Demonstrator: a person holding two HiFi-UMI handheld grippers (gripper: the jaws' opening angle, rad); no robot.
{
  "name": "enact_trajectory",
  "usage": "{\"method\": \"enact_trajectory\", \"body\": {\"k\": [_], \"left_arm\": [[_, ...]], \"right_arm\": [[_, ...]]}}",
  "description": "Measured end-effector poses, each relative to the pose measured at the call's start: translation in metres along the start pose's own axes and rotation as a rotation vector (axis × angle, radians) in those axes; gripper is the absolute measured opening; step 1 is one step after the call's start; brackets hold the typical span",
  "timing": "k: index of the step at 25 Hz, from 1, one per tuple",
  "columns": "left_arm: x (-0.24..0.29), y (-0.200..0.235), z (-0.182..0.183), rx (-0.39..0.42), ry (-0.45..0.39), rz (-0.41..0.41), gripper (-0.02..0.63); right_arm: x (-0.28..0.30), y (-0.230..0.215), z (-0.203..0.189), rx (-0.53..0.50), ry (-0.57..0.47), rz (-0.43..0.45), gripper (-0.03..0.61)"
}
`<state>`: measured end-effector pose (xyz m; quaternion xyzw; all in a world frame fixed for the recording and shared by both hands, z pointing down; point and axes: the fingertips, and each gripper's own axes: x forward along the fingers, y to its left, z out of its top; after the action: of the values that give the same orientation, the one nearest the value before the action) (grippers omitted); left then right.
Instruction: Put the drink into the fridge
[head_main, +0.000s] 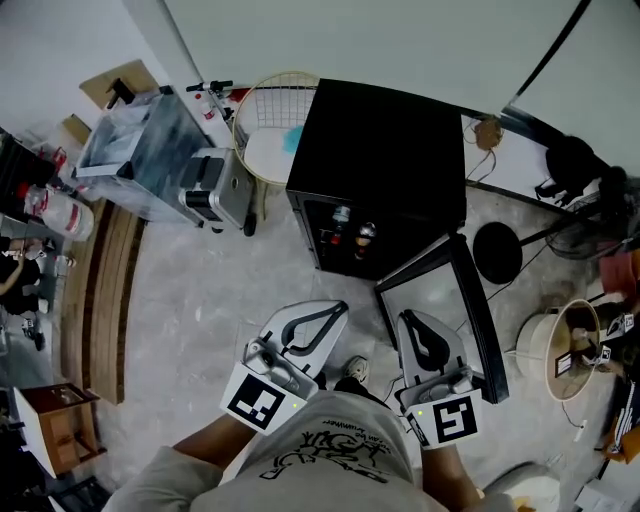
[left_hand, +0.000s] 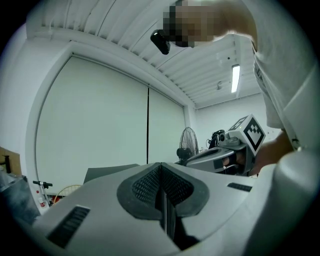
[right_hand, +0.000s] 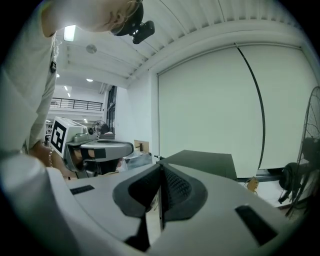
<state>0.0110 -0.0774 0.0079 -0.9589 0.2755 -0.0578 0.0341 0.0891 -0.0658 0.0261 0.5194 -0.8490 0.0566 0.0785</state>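
Two grippers are in the head view, the left gripper (head_main: 333, 316) and the right gripper (head_main: 413, 322). Both are held low and close to the person's body, above the pale floor (head_main: 200, 300). Each gripper's own view shows its ribbed pads pressed flat together with nothing between them, so both are closed and empty. There is one black fridge (head_main: 380, 150), standing against the far wall. Its single door (head_main: 432, 292) is swung wide open toward the person, its pale inner face turned up, its near corner just beside the right gripper's tip. In the dark front opening of the fridge two drinks can be counted, one (head_main: 342, 214) near the upper left of the opening and a second (head_main: 365, 236) just right of it and a little lower. Both seem to stand upright with caps up, but they are small and in shadow, so their long axis is not certain and their labels cannot be read. The rest of the fridge's inside is too dark to make out. One round black stool (head_main: 497, 252) stands just past the door's far right edge. One shoe (head_main: 355, 368) shows between the grippers, with the person's legs hidden by the shirt.
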Motion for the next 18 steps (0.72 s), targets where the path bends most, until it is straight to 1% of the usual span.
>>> {"method": "enact_trajectory", "body": {"k": [2,6,8,11,14,18], "left_arm": [[-0.001,-0.004,0.005,0.0,-0.006,-0.002,0.021],[-0.004,-0.009,0.012,-0.039,-0.012,0.005,0.021],[-0.006,-0.012,0.016,-0.044,-0.015,0.004,0.021],[-0.007,-0.016,0.023,-0.014,-0.027,-0.01,0.021],[-0.007,-0.018,0.028,0.01,-0.034,-0.02,0.021],[-0.008,-0.017,0.033,0.019,-0.045,-0.018,0.021]], "right_arm": [[-0.003,0.001,0.005,-0.002,-0.004,0.001,0.025],[-0.009,0.003,0.016,-0.013,-0.017,0.003,0.025],[-0.012,0.006,0.023,-0.017,-0.026,0.002,0.025],[-0.016,0.008,0.027,-0.043,-0.034,-0.001,0.023],[-0.018,0.01,0.033,-0.039,-0.044,-0.007,0.023],[-0.019,0.01,0.037,-0.037,-0.048,-0.003,0.02]]}}
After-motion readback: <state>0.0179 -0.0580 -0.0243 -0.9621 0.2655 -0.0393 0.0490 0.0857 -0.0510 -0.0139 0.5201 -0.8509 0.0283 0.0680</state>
